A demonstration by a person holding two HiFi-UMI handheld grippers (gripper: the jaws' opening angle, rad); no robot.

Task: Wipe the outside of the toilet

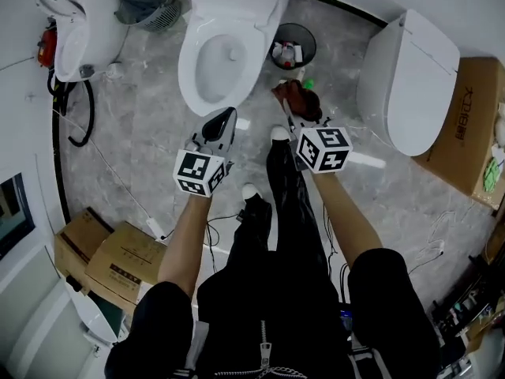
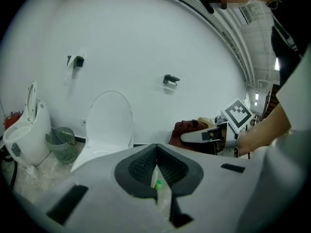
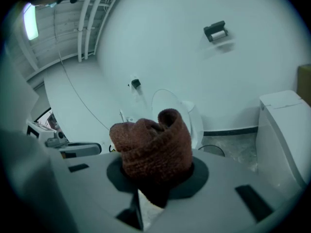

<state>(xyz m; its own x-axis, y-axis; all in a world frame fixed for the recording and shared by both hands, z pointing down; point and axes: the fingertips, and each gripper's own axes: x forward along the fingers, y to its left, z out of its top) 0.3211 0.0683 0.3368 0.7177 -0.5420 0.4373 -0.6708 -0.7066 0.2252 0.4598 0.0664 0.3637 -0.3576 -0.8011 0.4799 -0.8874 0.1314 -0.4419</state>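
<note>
Beside white ceramic toilet [image 1: 207,76], right of bowl front: right gripper [image 3: 154,181] clamped on bunched brown terry cloth [image 3: 153,147]. Cloth looked soft and light; mid-wad hold seemed sound. Left gripper [image 2: 156,168] hovered at bowl front, jaws together, empty. Glazed shell probably slick.

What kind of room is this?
Probably a bathroom mock-up or storeroom: several toilets stand on one floor, a paper holder hangs on the wall, and cardboard boxes sit nearby.

right cardboard box [image 1: 472,125]: dark characters were printed down its side, too small to be read
left cardboard boxes [image 1: 126,263]: a dark label was noted, illegible
readable text: none was made out
</note>
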